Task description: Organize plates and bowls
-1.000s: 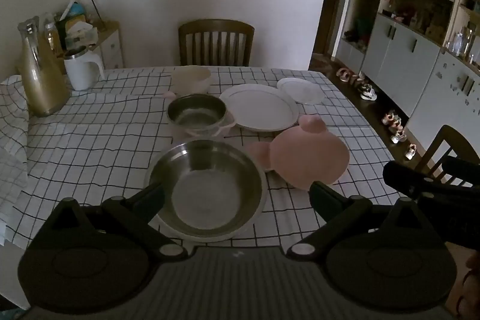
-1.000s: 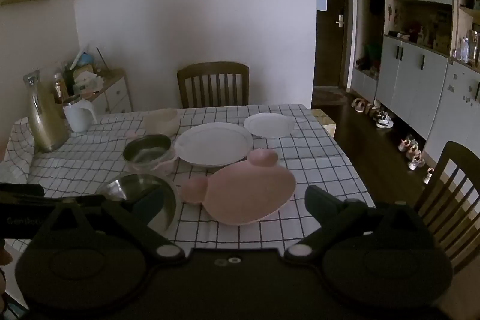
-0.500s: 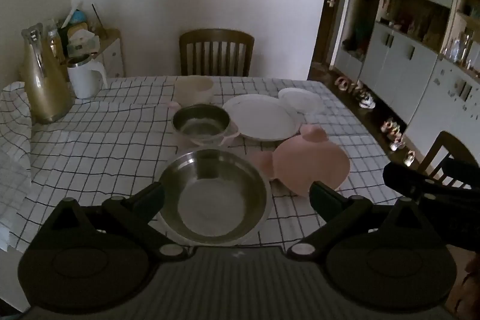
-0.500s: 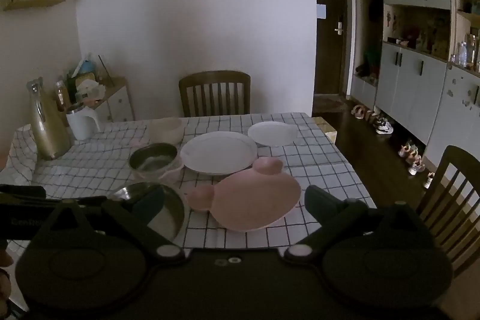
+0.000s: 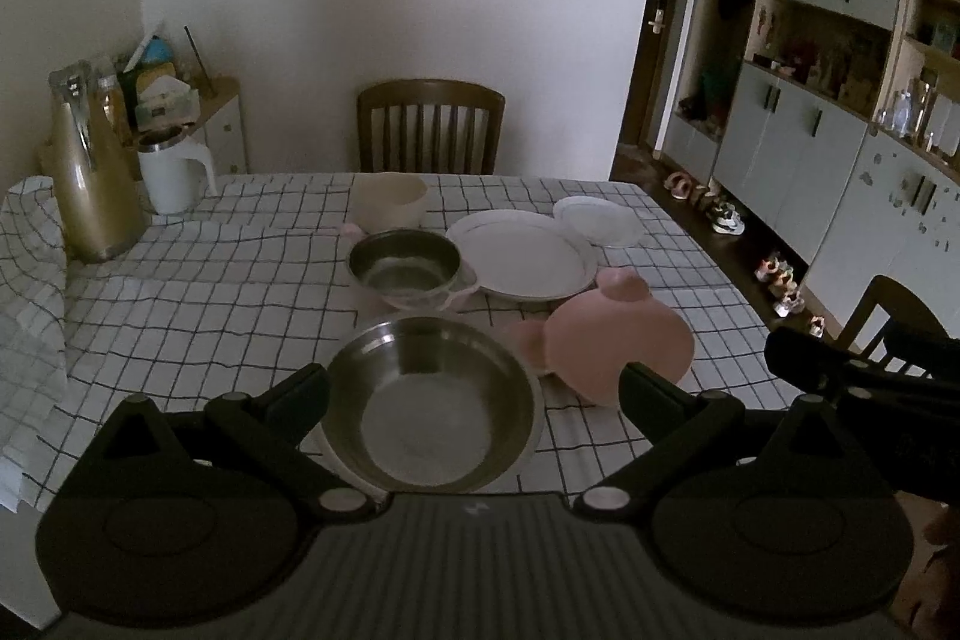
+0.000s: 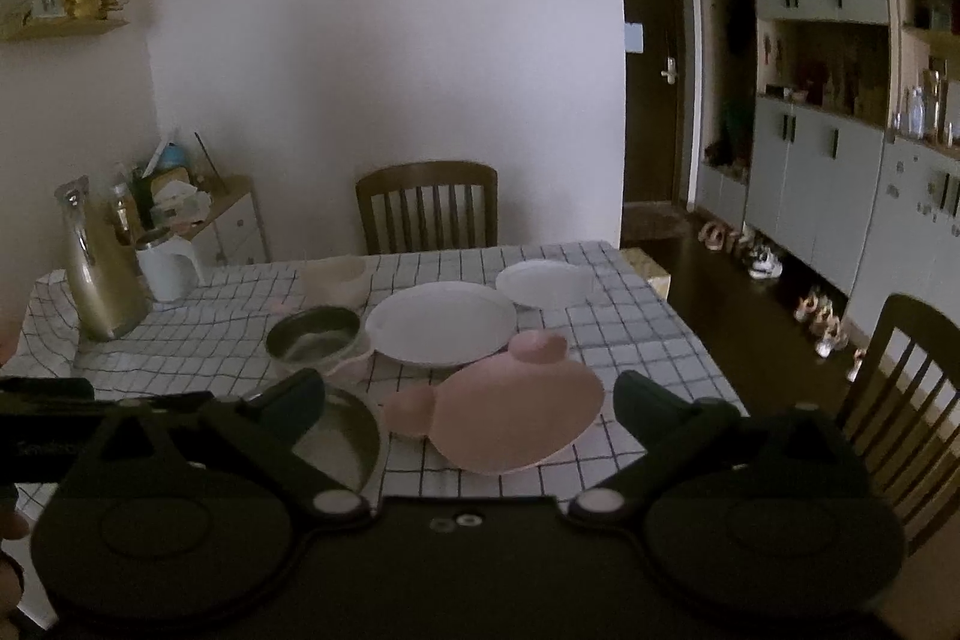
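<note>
On the checked tablecloth a large steel bowl sits nearest me, between the spread fingers of my open left gripper. Behind it stands a smaller steel bowl, then a cream bowl. A large white plate and a small white plate lie to the right. A pink bear-shaped plate rests upside down in front of my open right gripper. Both grippers hold nothing and hover short of the table's near edge.
A gold thermos and a white kettle stand at the far left of the table. A wooden chair is at the far side, another chair on the right. Cabinets and shoes line the right wall.
Both cameras have risen and tilted up a little, so the dishes sit lower in view. Nothing on the table moved and both grippers stayed open.
</note>
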The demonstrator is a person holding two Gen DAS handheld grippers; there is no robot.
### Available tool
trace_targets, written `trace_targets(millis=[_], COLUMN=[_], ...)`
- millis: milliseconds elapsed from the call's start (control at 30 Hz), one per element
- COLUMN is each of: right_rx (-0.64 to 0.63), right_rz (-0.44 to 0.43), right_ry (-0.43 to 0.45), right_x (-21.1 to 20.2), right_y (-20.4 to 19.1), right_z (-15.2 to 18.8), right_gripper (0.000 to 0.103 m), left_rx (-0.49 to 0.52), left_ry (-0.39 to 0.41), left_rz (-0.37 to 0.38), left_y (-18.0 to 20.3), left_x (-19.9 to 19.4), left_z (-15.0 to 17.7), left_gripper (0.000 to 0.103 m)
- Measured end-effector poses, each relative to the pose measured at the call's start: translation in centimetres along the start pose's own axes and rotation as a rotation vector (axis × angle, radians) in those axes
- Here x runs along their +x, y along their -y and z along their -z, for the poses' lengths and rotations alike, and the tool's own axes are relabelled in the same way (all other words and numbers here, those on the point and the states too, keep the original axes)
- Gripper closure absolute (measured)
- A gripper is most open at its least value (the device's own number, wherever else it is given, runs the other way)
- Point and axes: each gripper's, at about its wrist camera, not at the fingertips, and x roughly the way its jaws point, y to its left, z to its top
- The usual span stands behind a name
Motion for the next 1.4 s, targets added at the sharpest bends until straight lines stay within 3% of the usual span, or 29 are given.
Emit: trace_targets(millis=[1100,1400], right_rx=[-0.007,-0.014], right_rz=[0.023,-0.004], right_ry=[0.0,-0.015], right_x=[0.5,2.5], right_y=[0.0,1.1], right_z=[-0.5,-1.2], right_gripper=[0.0,0.0], left_rx=[-0.007,-0.009], left_ry=[-0.022,-0.037], left_rz=[0.029,-0.007], left_y=[0.1,1.0], left_x=[1.2,3.4], left_z=[-0.8,-1.7], left_gripper=[0.0,0.0])
